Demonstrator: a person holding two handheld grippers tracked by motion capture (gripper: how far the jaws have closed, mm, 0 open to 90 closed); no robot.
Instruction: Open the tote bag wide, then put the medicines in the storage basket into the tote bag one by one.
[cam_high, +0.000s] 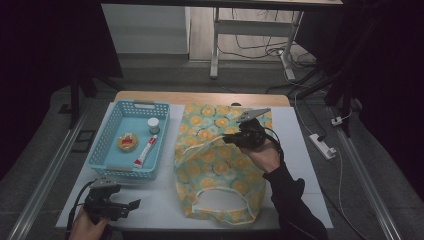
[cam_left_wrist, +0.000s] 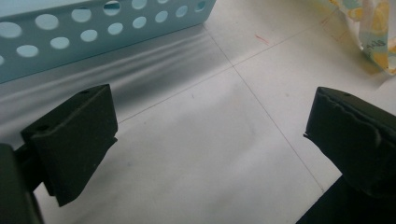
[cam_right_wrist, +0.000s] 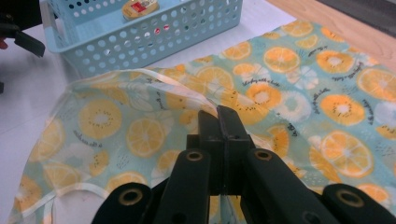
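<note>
Right gripper view shows your right gripper (cam_right_wrist: 218, 116) pinched shut on one orange-print fabric bag (cam_right_wrist: 280, 88), lifting its white-trimmed edge off the white table (cam_high: 165, 200). Your left gripper (cam_left_wrist: 210, 135) hovers wide open, holding nothing, near one blue basket (cam_high: 111, 131) holding three items: jar (cam_high: 153, 124), tube (cam_high: 145, 150), round tin (cam_high: 127, 142). Cables trail across the grey floor (cam_high: 380, 165).

Overhead forward-down, two close tong cameras (basket (cam_high: 129, 140) shared)
</note>
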